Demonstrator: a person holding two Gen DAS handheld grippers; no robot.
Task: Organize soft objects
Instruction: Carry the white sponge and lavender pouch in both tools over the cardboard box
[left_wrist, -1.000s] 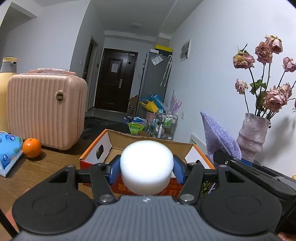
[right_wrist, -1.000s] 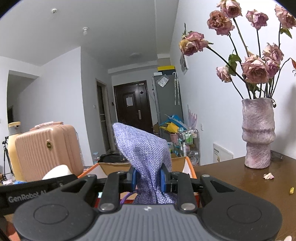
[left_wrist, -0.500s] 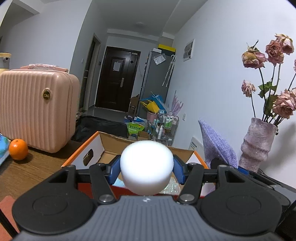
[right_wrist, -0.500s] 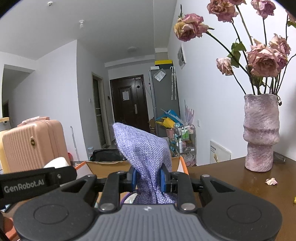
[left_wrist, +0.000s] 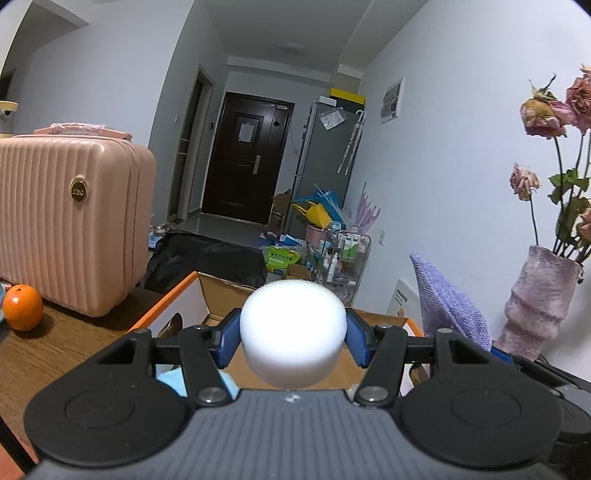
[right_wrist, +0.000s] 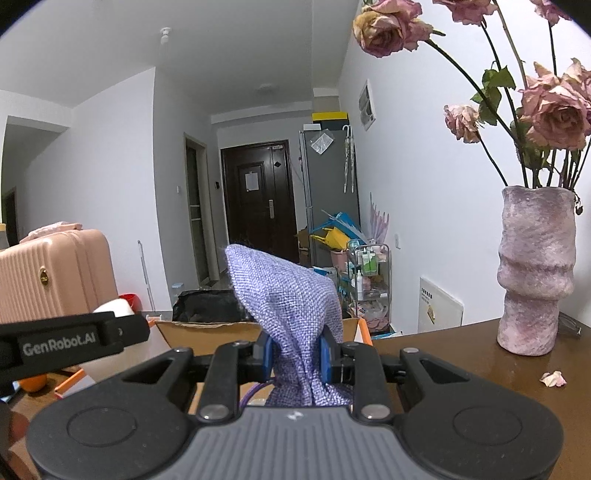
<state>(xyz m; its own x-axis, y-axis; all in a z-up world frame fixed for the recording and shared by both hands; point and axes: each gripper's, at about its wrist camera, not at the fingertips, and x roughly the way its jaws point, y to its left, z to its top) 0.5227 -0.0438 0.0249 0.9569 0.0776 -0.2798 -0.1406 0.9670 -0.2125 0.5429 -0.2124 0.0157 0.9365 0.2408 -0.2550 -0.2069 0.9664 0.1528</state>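
Note:
My left gripper (left_wrist: 293, 338) is shut on a round white foam sponge (left_wrist: 293, 332), held over the near edge of an open cardboard box (left_wrist: 218, 299) with orange edges. A light blue soft item (left_wrist: 173, 380) lies inside the box. My right gripper (right_wrist: 294, 354) is shut on a purple woven cloth pouch (right_wrist: 284, 295), which stands up between the blue pads just before the same box (right_wrist: 207, 332). The pouch (left_wrist: 448, 306) also shows at the right of the left wrist view, and the left gripper's body (right_wrist: 70, 339) with the sponge (right_wrist: 114, 306) shows at the left of the right wrist view.
A pink ribbed suitcase (left_wrist: 70, 225) and an orange (left_wrist: 22, 306) sit on the wooden table at left. A purple vase (right_wrist: 535, 269) of dried roses stands at right, with a fallen petal (right_wrist: 553, 378) near it. Beyond the table are a hallway, a dark door and floor clutter.
Both grippers have travelled forward towards the box, keeping their loads; the box now lies right under the fingers, and the suitcase and orange have slid to the left edge of the view.

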